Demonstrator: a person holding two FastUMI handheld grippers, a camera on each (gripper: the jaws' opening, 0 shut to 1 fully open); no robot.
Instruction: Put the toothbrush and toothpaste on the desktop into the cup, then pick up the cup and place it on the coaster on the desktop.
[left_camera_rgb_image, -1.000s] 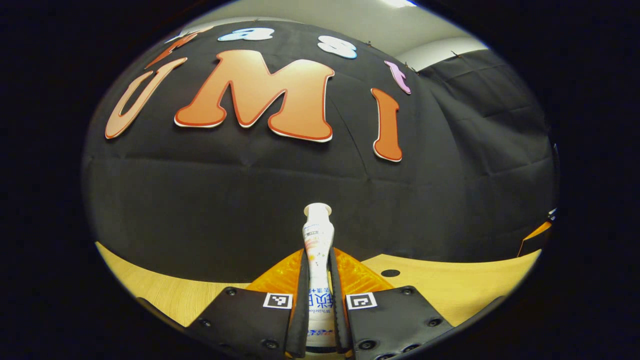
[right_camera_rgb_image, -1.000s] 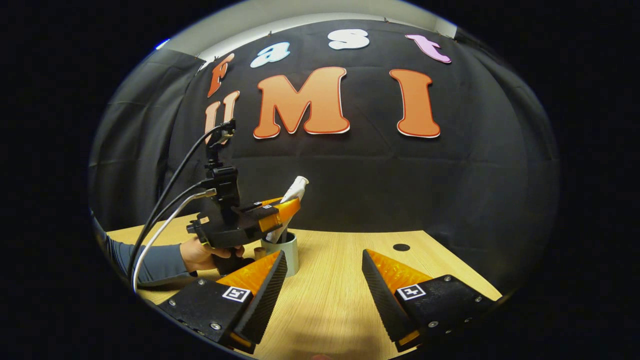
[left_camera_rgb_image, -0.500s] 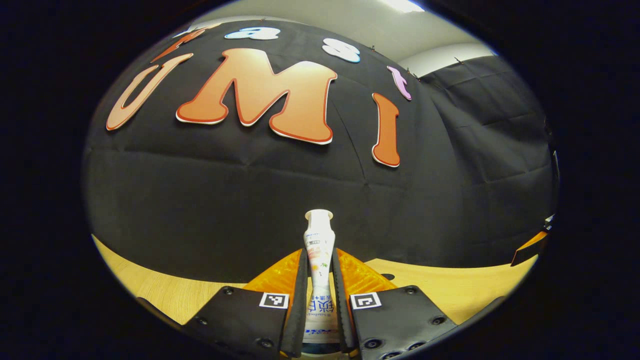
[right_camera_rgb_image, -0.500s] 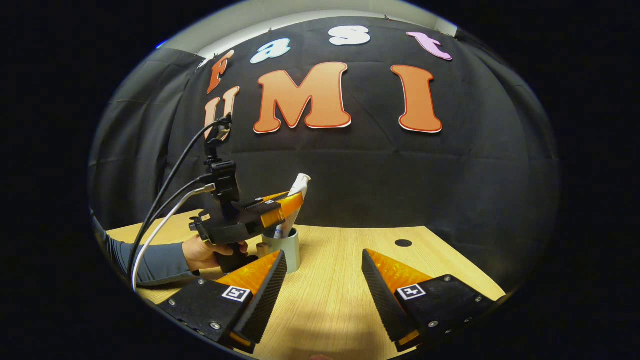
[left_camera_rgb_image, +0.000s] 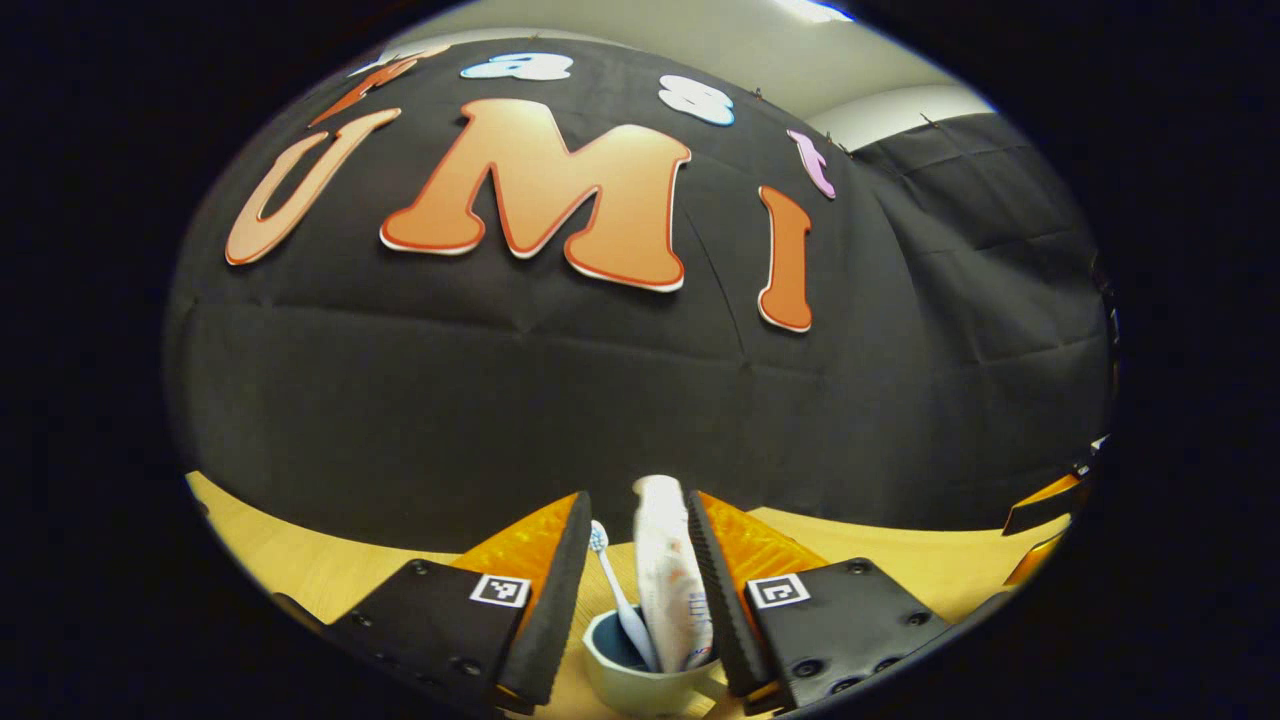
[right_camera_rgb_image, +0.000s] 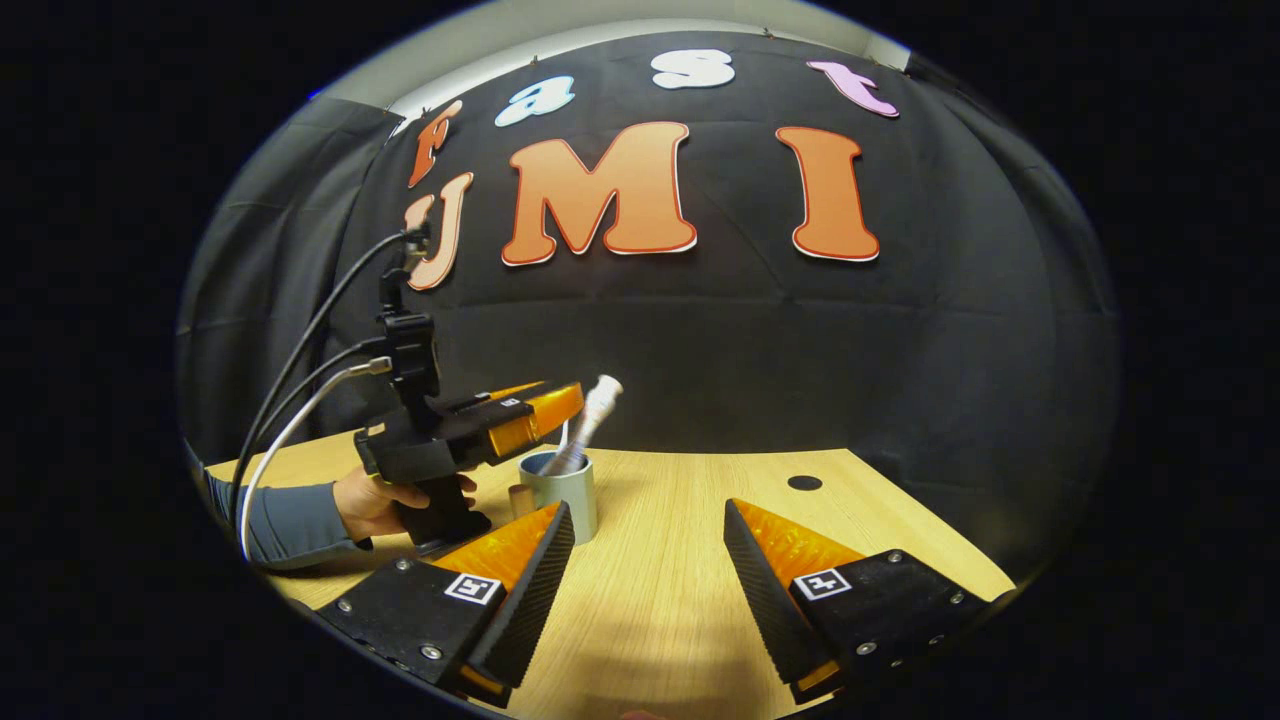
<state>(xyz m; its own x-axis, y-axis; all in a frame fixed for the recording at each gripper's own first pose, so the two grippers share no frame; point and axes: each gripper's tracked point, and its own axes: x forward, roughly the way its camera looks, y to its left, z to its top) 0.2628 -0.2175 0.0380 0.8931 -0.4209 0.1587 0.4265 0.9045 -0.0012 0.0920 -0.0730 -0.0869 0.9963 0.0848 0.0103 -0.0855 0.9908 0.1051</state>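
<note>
In the left gripper view a pale cup (left_camera_rgb_image: 625, 680) stands on the desk right below my left gripper (left_camera_rgb_image: 637, 497). A white toothbrush (left_camera_rgb_image: 612, 580) and a white toothpaste tube (left_camera_rgb_image: 668, 570) stand in it, cap up. The left fingers are spread open on either side of the tube, which leans close to the right-hand finger. In the right gripper view the same cup (right_camera_rgb_image: 568, 495) holds the slanting toothpaste tube (right_camera_rgb_image: 590, 415), and the left gripper (right_camera_rgb_image: 555, 405) hovers just over its rim. My right gripper (right_camera_rgb_image: 648, 505) is open with nothing in it, low over the desk, to the cup's right.
A hand (right_camera_rgb_image: 375, 495) in a grey sleeve holds the left gripper, with cables rising from it. A small brown object (right_camera_rgb_image: 520, 497) sits by the cup's left side. The wooden desk (right_camera_rgb_image: 680, 580) has a round hole (right_camera_rgb_image: 803, 482) at the back right.
The left gripper lowered the toothpaste tube into the cup, then opened and let it go. The tube now leans in the cup. The right gripper has stayed where it was.
</note>
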